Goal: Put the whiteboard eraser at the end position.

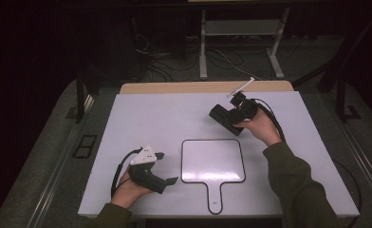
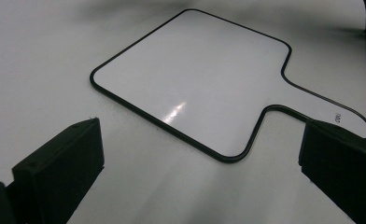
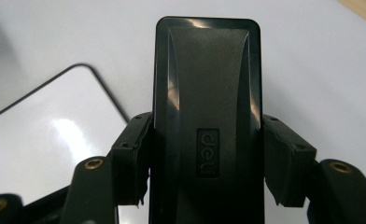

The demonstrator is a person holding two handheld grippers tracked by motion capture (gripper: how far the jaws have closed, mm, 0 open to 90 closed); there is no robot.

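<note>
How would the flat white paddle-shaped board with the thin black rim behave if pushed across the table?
The white paddle-shaped board looks thin and rigid, so it would probably slide as one piece without bending. Its glossy face suggests it is slippery. Lying flush on the white table, its edge is likely awkward to pick up.

The eraser (image 3: 208, 116) is black plastic with a satin sheen and a moulded logo. The whiteboard (image 2: 195, 79) is glossy, smooth white, mirroring light, with a thin black rim. The table (image 1: 151, 123) is matt white with a pale wooden far edge. The right hand-held gripper (image 3: 208, 163) has matt black plastic jaws and brass-coloured inserts.
</note>
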